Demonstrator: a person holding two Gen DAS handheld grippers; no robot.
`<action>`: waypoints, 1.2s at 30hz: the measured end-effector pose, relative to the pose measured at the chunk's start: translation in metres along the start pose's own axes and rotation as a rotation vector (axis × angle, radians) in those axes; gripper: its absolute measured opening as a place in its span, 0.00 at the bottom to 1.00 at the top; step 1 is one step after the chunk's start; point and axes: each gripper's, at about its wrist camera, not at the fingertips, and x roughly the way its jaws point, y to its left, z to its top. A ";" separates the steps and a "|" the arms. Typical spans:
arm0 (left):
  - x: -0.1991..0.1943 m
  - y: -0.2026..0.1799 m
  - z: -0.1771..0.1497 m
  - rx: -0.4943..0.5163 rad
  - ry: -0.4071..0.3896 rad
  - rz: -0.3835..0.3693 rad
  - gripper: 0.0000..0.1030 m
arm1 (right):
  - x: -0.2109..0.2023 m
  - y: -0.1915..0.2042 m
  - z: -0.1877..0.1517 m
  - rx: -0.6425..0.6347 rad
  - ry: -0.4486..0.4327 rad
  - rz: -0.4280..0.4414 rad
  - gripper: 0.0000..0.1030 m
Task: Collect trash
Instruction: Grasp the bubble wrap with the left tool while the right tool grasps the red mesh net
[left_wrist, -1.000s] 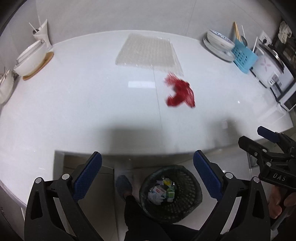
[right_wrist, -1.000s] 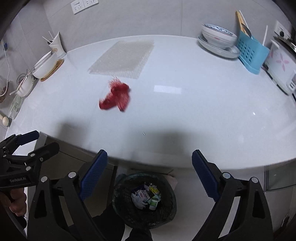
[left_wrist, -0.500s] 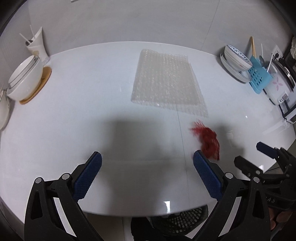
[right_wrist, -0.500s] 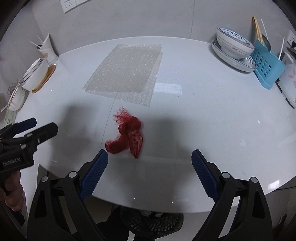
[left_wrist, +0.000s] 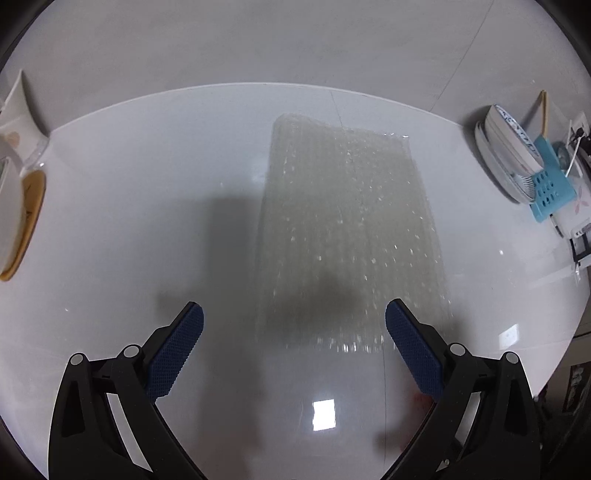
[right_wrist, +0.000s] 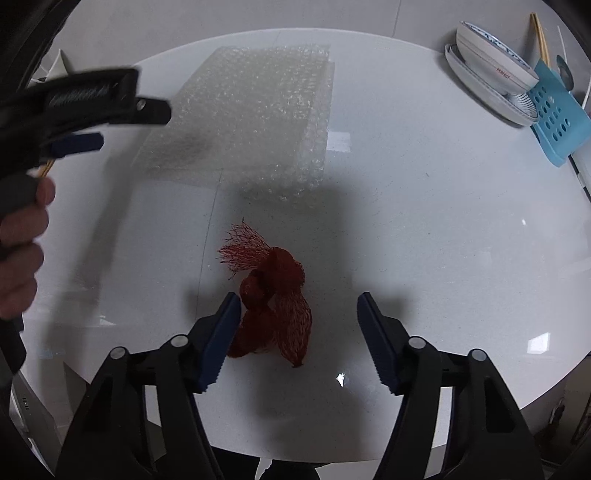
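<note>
Right tongs (right_wrist: 298, 334) point steeply down at the white worktop (right_wrist: 443, 221), and their jaws are closing around a crumpled red mesh bag (right_wrist: 273, 306); the bag lies on the worktop between the 2 blue pads, close against the left pad, while a clear gap separates it from the right pad. Left tongs (left_wrist: 293, 349) stand wide apart with nothing between them, hovering over the near edge of a flat sheet of bubble wrap (left_wrist: 347, 236) spread on the worktop. From the right wrist view, a hand (right_wrist: 22, 243) grips the left tool's handle. A stack of bowls (right_wrist: 495, 70) and a blue rack (right_wrist: 554, 114) sit at the far right.
</note>
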 end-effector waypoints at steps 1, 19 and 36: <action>0.006 -0.003 0.005 0.006 0.009 0.003 0.94 | 0.002 0.000 0.001 0.001 0.005 0.001 0.55; 0.047 -0.038 0.009 0.078 0.102 0.095 0.16 | 0.018 -0.012 0.004 0.080 0.051 0.000 0.17; -0.039 -0.052 -0.050 0.058 -0.015 -0.030 0.07 | -0.025 -0.073 -0.007 0.147 -0.032 0.036 0.14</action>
